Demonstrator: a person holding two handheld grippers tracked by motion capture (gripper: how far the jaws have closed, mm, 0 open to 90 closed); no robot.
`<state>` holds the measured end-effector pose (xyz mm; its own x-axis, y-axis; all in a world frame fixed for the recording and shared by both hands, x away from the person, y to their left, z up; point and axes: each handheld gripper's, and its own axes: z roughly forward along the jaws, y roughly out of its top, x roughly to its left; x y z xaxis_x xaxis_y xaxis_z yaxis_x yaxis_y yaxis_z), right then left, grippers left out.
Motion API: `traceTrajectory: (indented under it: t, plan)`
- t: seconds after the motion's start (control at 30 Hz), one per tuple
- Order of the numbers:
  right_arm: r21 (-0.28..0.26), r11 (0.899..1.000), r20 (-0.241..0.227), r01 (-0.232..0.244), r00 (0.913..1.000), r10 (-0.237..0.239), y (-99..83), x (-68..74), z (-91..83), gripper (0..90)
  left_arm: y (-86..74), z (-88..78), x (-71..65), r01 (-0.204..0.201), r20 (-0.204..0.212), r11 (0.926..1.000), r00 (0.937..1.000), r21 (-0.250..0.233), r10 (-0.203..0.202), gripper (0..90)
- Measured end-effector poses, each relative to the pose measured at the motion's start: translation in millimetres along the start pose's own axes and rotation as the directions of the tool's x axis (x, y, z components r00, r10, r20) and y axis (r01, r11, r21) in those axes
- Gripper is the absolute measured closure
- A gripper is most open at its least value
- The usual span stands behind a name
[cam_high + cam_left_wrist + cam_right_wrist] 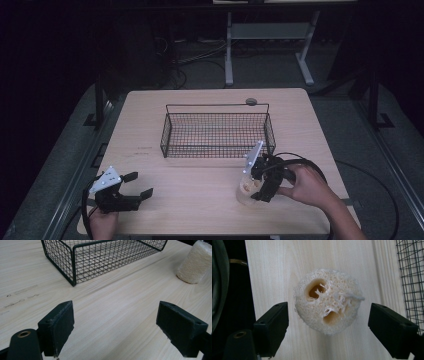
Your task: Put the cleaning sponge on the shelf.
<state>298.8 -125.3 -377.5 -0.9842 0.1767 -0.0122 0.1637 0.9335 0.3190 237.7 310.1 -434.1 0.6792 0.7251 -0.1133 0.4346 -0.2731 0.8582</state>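
A pale loofah cylinder (248, 190) stands upright on the wooden table (200, 190) near the front right. In the right gripper view the loofah (328, 301), with two holes in its top, sits between the two black jaws without touching either. My right gripper (256, 189) hangs over it, pointing down, open. My left gripper (139, 186) rests low at the front left, open, with only bare table between its jaws (115, 325). The loofah (195, 263) also shows at the top right of the left gripper view.
A black wire basket (217, 131) stands in the middle of the table, nothing in it; its near corner (73, 282) is ahead of the left gripper. A small round grey disc (251, 101) lies behind the basket. Table edge runs close behind the loofah (249, 290).
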Motion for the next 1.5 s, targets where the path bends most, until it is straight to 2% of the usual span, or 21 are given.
traceTrajectory:
  t: [0.27,0.47,0.5,0.63,0.73,0.9,1.13,1.5]
  plan:
    - [0.04,0.999,-0.006,0.013,0.9999,-0.013,8.3,-0.7,9.7,20.9,-0.1,-0.6,0.7,0.001,0.001,1.0,1.0,0.0,-0.001,13.8]
    - [0.053,0.998,-0.012,0.018,0.9998,-0.017,11.7,-0.4,13.6,25.1,-0.2,-0.8,0.7,0.003,0.0,1.0,1.0,0.0,-0.003,13.8]
    - [0.055,0.998,-0.018,0.022,0.9996,-0.022,12.5,-0.4,14.3,28.7,-0.3,-0.9,1.0,0.003,0.001,1.0,1.0,0.0,-0.003,13.8]
    - [0.055,0.998,-0.022,0.02,0.9996,-0.019,12.9,-0.6,13.9,29.6,-0.3,-1.0,1.0,0.004,0.001,1.0,1.0,-0.002,-0.004,13.8]
    - [0.048,0.999,-0.034,0.018,0.9993,-0.016,13.4,-1.5,11.8,30.0,-0.5,-1.0,0.9,0.005,0.0,1.0,1.0,-0.004,-0.005,13.8]
    - [0.045,0.999,-0.027,0.024,0.9994,-0.023,17.0,-2.4,6.0,30.0,-0.3,-0.9,0.9,0.004,0.001,1.0,1.0,-0.002,-0.004,13.8]
    - [0.029,0.999,-0.022,0.042,0.9989,-0.042,31.7,-7.7,-8.0,30.2,-0.5,-1.1,1.1,0.004,-0.001,1.0,1.0,-0.005,-0.004,13.7]
    - [0.024,0.998,-0.027,0.064,0.9977,-0.063,48.5,-15.2,-19.8,30.3,-0.7,-1.5,2.2,0.007,-0.001,1.0,1.0,-0.006,-0.007,13.8]
